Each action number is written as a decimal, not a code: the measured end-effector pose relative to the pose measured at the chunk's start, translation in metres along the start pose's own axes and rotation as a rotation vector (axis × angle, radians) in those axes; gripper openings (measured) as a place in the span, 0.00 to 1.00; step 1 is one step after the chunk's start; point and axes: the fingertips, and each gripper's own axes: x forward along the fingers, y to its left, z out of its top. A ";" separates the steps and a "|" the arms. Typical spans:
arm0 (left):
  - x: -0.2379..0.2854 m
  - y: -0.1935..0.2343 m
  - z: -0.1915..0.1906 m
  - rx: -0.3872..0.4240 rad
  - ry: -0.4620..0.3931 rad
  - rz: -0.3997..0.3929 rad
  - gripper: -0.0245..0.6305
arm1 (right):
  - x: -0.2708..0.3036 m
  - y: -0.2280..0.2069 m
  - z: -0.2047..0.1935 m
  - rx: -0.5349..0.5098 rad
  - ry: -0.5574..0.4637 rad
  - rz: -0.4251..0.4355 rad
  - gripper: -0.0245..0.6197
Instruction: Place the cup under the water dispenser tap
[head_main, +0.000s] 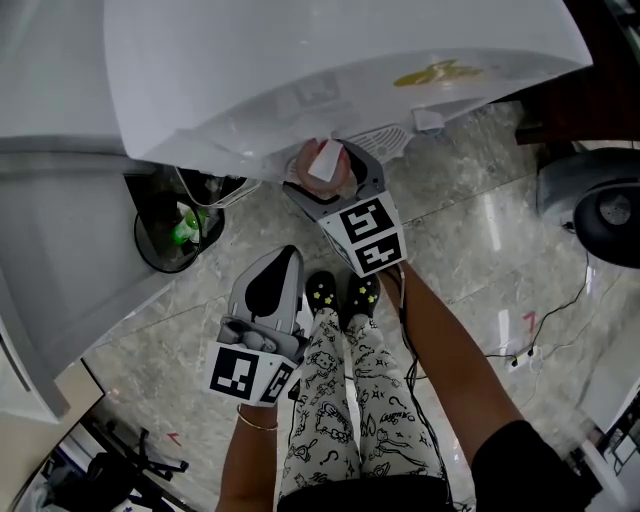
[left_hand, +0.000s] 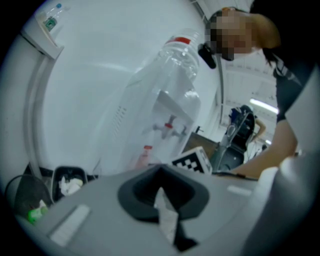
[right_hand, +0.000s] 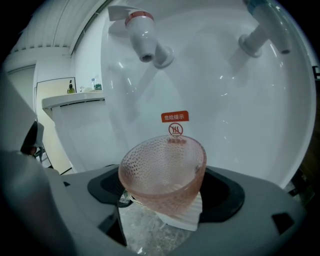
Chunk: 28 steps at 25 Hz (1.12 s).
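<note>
A big white plastic water dispenser (head_main: 300, 60) fills the far side of the scene. Under it is a shiny grey stone floor (head_main: 480, 230). On the left, near the dispenser's foot, stands a round black bin (head_main: 170, 240) with something green inside.

The person's right gripper (right_hand: 162, 200), grey with a black and white marker cube, reaches far out and up close to the dispenser's front. Its white ribbed fingers (right_hand: 182, 215) are clamped on the low part of a small pink see-through cup with a bumpy skin (right_hand: 162, 167). The cup is tipped, with its open mouth leaning up and toward the dispenser. It sits lower than the white tap with a red cap (right_hand: 142, 35) and a little to the right of it. The white tap with a blue cap (right_hand: 265, 30) is up on the far right. A small red warning sticker (right_hand: 175, 116) shows on the white wall just above the cup's rim.

The left gripper (left_hand: 165, 207), grey too, hangs nearer the person, on the left and well back from the dispenser. Its fingers are together with nothing between them
</note>
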 end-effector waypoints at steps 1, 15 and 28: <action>0.000 -0.001 0.000 -0.002 0.000 -0.001 0.03 | -0.001 0.000 0.000 -0.006 0.003 0.001 0.67; -0.011 -0.013 0.004 0.015 -0.005 0.001 0.03 | -0.070 0.008 -0.027 0.193 0.025 -0.058 0.68; -0.072 -0.122 0.135 0.105 -0.032 -0.106 0.03 | -0.303 0.059 0.147 0.290 -0.193 -0.038 0.06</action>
